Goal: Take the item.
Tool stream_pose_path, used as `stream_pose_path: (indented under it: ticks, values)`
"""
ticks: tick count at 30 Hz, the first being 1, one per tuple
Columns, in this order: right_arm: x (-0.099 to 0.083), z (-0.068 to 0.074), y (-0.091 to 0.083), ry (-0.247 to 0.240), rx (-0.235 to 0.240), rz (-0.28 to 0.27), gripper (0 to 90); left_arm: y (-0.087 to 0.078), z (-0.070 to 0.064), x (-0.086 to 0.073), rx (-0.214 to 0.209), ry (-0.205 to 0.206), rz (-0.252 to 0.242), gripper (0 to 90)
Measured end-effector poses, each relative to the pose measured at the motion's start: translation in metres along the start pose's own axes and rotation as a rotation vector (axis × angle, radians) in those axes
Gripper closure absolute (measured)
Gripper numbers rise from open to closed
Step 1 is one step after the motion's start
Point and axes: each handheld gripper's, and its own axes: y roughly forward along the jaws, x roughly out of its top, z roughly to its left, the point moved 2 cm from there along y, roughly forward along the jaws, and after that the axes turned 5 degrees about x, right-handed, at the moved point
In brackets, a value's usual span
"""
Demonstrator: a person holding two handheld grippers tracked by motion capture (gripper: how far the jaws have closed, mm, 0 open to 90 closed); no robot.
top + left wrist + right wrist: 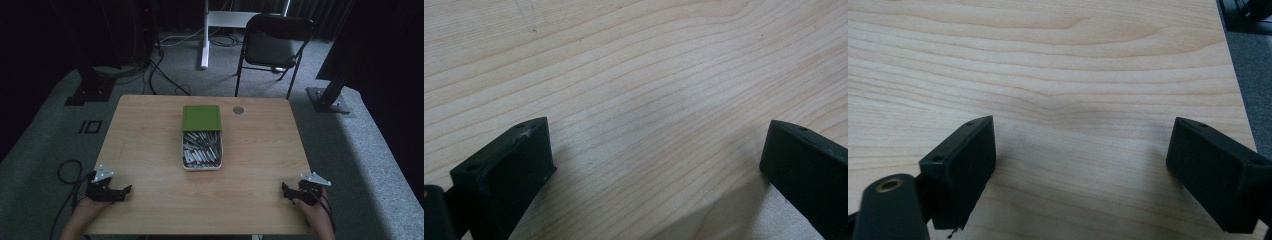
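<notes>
1. At the middle of the desk (150, 150) sits a shallow white tray (202, 167) packed with small grey cylinders, some with reddish bands; what they are is too small to tell.
2. Its green lid (201, 118) lies flat over the far end of the tray, leaving the near part uncovered.
3. Just beyond the lid's right corner, a small round grey grommet (238, 110) is set into the wood.
4. Well apart from the tray, at the near left corner, the left hand-held gripper (121, 192) rests on the desk, a grey three-cornered plate on top and a black cable (67, 172) looping off to the floor.
5. Its own view shows the two black jaws spread wide, with bare wood grain between them.
6. At the near right corner the right hand-held gripper (286, 190) lies close to the desk edge, held by the right hand (315, 212).
7. Its jaws also stand wide apart over bare wood, with the desk edge and grey carpet (1248, 75) at the right of that view.
8. Beyond the desk stand a black folding chair (272, 47), a white stand leg (204, 35) and dark frame posts on the carpet.
</notes>
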Motion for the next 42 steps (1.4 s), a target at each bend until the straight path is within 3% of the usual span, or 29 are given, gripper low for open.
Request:
stream_pose_path:
  ticks: [20,42]
  values:
    - [0.006,0.005,0.006,-0.03,0.03,0.003,13.3,0.0,0.0,0.0,0.0,0.0,0.0,1.4]
    - [0.054,0.029,-0.009,-0.083,0.088,-0.088,13.4,0.0,0.0,0.0,0.0,0.0,0.002,1.4]
